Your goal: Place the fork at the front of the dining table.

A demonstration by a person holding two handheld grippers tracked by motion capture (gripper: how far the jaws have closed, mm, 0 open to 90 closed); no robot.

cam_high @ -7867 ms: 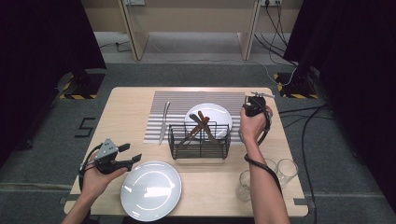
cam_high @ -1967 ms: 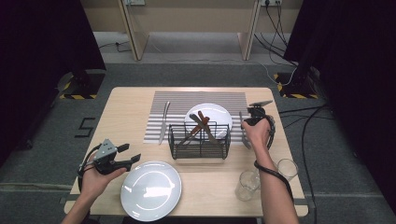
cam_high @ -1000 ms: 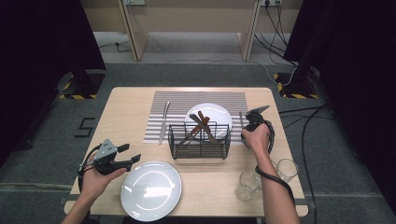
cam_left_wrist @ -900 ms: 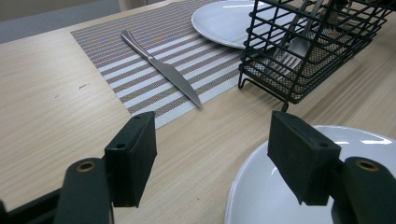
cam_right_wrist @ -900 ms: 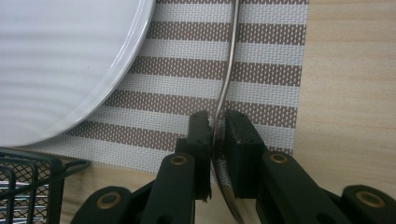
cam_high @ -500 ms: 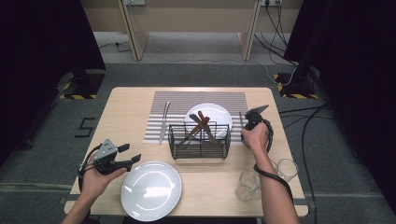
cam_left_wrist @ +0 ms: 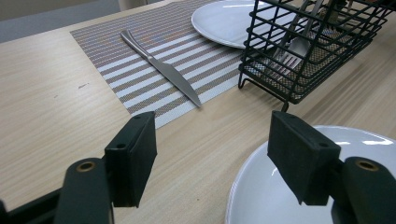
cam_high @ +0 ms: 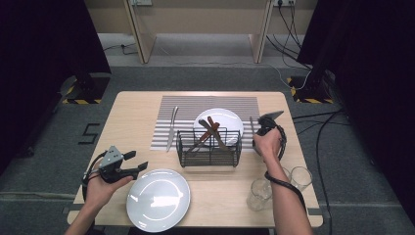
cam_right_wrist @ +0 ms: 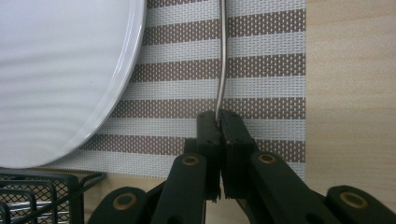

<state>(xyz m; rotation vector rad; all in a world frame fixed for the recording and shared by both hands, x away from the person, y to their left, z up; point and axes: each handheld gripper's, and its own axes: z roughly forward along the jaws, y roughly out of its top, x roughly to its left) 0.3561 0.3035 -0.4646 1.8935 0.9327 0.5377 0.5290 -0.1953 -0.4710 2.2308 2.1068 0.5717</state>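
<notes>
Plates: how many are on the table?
2: one plate on the striped placemat behind the wire basket, one plate at the table's near edge.

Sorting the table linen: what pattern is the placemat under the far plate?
Brown and white stripes on the placemat, clearest in the right gripper view.

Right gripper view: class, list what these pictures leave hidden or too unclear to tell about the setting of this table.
- Thin metal utensil in the right gripper: its far end runs off the top edge, so fork, spoon or knife cannot be told.
- High view: the same utensil is too small to identify.
- Basket, left gripper view: wire mesh hides most of the cutlery.
</notes>
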